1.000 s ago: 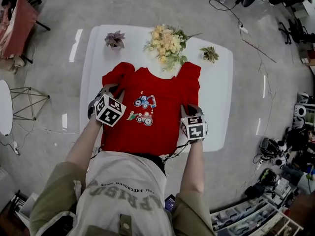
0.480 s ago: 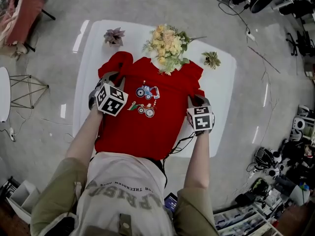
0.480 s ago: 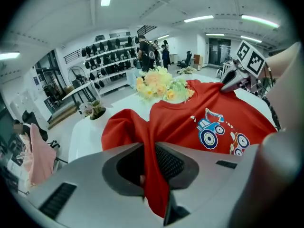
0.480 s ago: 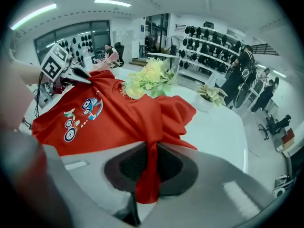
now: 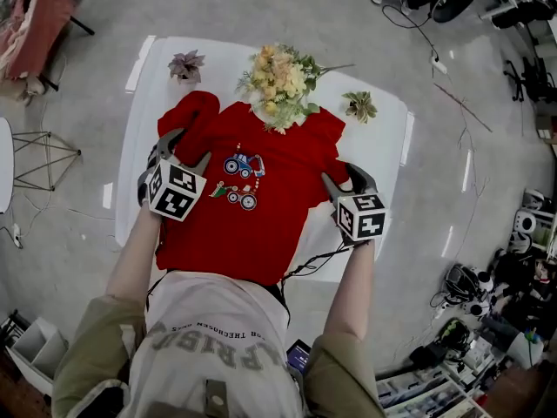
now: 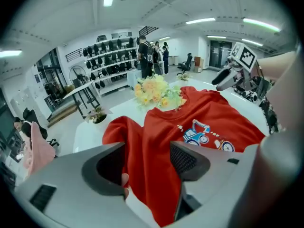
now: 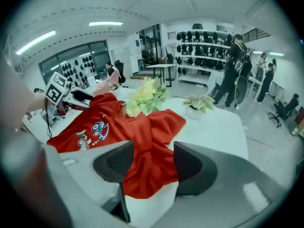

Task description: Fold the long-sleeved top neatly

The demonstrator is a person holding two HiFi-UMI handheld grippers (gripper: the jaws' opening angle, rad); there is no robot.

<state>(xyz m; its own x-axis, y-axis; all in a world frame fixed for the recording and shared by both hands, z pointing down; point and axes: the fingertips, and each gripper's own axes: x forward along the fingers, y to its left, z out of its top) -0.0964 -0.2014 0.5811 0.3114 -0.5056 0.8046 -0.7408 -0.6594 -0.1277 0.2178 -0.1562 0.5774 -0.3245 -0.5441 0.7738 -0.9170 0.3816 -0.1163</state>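
The red long-sleeved top (image 5: 252,225), with a tractor print on the chest, lies front up on the white table (image 5: 387,138). Its sleeves are bunched up at the shoulders. My left gripper (image 5: 183,151) hovers over the top's left edge below the bunched sleeve. Its jaws have just been opening and stand apart, red cloth (image 6: 156,141) showing below them, not pinched. My right gripper (image 5: 345,179) is at the top's right edge. Its jaws have also just been opening, and the red hem (image 7: 147,175) lies loose beneath the gap.
A bouquet (image 5: 277,77) stands at the top's collar, with a small potted plant (image 5: 186,64) to its left and another (image 5: 359,104) to its right. A black cable (image 5: 309,264) hangs off the table's near edge. Racks and people fill the room behind.
Both grippers went from shut on the cloth to open and rose off it. The right one drifted outward to the top's right edge; the left shifted slightly left.
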